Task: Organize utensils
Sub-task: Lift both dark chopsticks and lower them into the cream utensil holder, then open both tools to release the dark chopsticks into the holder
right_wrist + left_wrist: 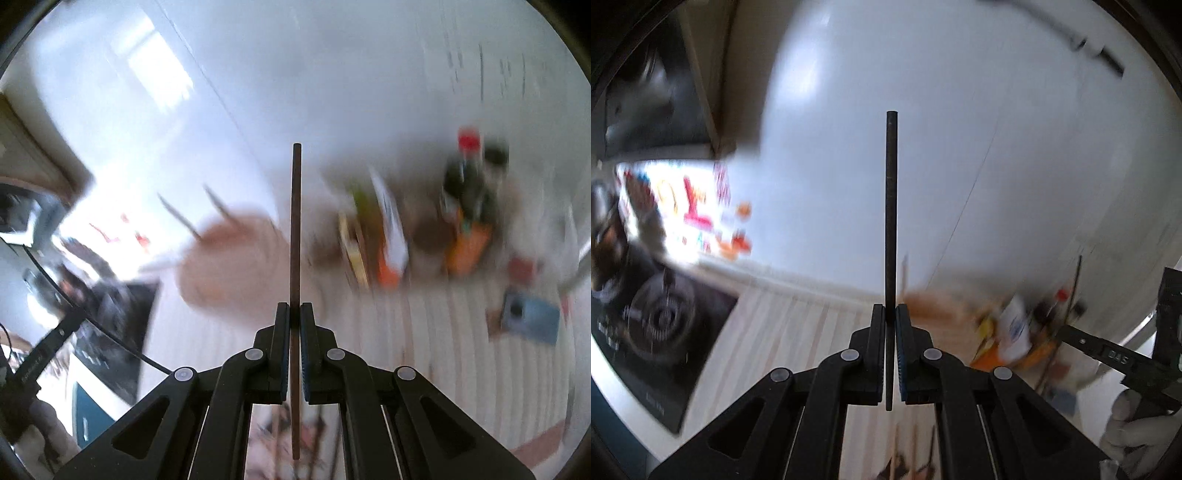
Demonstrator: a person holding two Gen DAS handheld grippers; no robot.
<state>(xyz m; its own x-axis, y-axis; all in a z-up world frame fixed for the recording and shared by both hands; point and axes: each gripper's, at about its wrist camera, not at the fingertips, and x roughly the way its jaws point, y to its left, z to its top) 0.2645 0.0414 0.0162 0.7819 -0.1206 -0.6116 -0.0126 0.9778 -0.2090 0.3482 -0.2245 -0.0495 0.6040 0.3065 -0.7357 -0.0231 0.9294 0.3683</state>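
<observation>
Nearest the left wrist camera, the left gripper (890,314) has its jaws clamped on a thin black stick (891,206), probably a chopstick, pinched low on its shaft so that most of its length stands out straight ahead along the fingers, clear of everything else. The right gripper (294,311) does the same with a brown stick (296,229), jaws pressed together on it near its lower third; such a grip keeps each stick steady and pointed, ready to be dropped end-first into a holder. Below both, a pale ribbed mat (461,350) covers the counter. Farther off, in the right wrist view, a blurred round tan container (229,266) stands with other slim sticks leaning out of it, a likely home for these two. Beyond it, bottles and packets (469,206) crowd against the white wall (923,110), too smeared to name.
</observation>
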